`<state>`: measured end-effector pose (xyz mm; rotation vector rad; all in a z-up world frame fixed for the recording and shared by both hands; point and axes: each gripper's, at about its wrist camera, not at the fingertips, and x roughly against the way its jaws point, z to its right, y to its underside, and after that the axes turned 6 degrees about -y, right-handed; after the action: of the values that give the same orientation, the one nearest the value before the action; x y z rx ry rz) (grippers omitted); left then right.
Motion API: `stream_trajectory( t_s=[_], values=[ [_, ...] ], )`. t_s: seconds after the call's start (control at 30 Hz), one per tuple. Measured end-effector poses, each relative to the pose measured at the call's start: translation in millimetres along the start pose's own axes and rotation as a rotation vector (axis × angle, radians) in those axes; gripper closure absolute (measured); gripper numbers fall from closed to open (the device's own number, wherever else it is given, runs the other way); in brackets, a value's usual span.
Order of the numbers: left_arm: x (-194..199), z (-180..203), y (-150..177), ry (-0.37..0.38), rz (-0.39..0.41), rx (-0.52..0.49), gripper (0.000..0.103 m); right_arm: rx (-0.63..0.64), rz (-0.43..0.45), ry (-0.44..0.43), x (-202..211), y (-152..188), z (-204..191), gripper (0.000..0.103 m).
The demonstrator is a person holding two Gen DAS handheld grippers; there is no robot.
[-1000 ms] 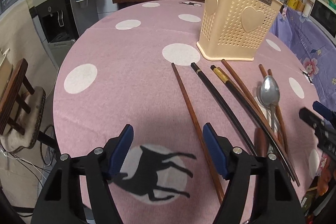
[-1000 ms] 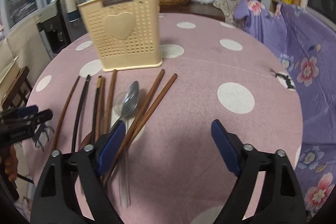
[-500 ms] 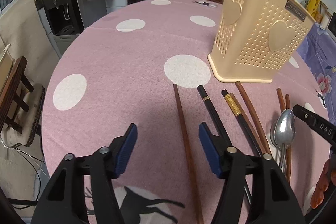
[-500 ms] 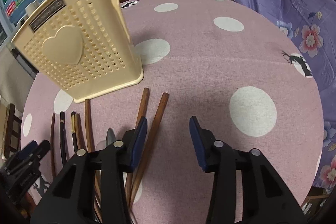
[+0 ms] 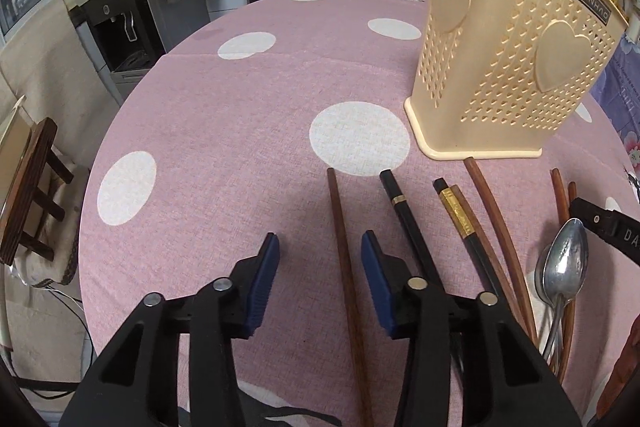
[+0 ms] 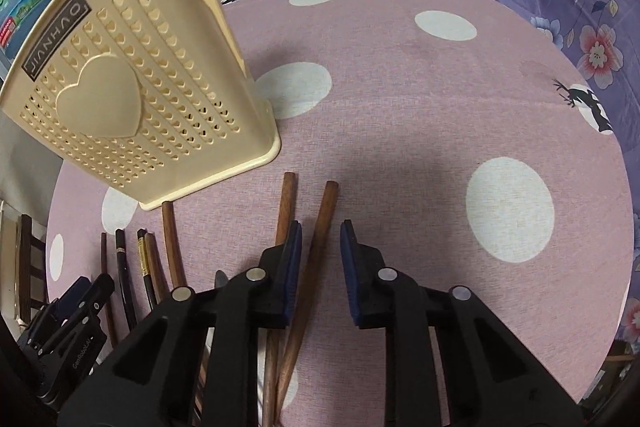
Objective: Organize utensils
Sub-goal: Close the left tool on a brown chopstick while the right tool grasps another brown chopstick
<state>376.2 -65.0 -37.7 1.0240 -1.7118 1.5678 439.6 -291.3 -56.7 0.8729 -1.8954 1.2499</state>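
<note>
My left gripper [image 5: 320,259] is low over the pink dotted tablecloth [image 5: 224,131], fingers apart, gripping nothing. The leftmost brown chopstick [image 5: 344,267] runs up through the gap between the blue pads [image 5: 264,275], nearer the right pad; I see no contact with either.

My right gripper [image 6: 320,247] has a narrower gap, also not closed. One brown chopstick [image 6: 320,227] of a pair lies between its pads; its twin [image 6: 286,203] lies just left, partly under the left pad. I cannot tell whether the pads touch the wood.

The cream holder [image 5: 504,59] stands upright on the cloth just beyond the utensil tips. The remaining utensils lie flat in front of it, roughly parallel: a black chopstick [image 5: 400,203] with a gold ring, a second black chopstick with a gold band [image 5: 456,215], and a curved brown chopstick [image 5: 492,211] whose end touches the holder's base. A spoon [image 5: 568,267] lies bowl-up further right, over a second spoon's bowl, beside the right-hand pair.

A water dispenser [image 5: 116,15] stands off the table's left edge.
</note>
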Motion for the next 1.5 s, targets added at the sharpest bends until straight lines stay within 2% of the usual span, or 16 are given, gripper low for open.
stream_trajectory(
  t_s=[0.2, 0.27, 0.37, 0.6, 0.73, 0.9, 1.1, 1.27, 1.5],
  values=[
    [-3, 13, -10, -0.004, -0.020, -0.051, 0.086, -0.019, 0.014, 0.031, -4, -3, -3, 0.088],
    [-4, 18, -12, -0.013, -0.019, -0.064, 0.090, -0.017, 0.018, 0.047, -6, -5, -4, 0.093],
    [-7, 20, -15, -0.023, -0.021, -0.068, 0.095, -0.018, 0.021, 0.057, -9, -11, -4, 0.093],
    [-13, 16, -25, -0.002, -0.041, -0.031, 0.096, -0.023, 0.020, 0.050, -14, -25, -1, 0.094],
    [-15, 12, -31, 0.046, -0.052, 0.001, 0.096, -0.049, 0.033, 0.005, -10, -32, 6, 0.094],
    [-7, 7, -35, 0.095, -0.027, 0.027, 0.097, -0.050, 0.083, -0.061, 6, -41, 7, 0.094],
    [23, 3, -43, 0.118, 0.072, 0.024, 0.097, -0.013, 0.186, -0.088, 41, -52, 6, 0.095],
    [55, -6, -53, 0.168, 0.153, 0.034, 0.096, 0.031, 0.291, -0.118, 85, -59, 2, 0.095],
    [102, -22, -58, 0.206, 0.270, 0.040, 0.096, 0.140, 0.399, -0.144, 146, -51, -8, 0.095]
  ],
)
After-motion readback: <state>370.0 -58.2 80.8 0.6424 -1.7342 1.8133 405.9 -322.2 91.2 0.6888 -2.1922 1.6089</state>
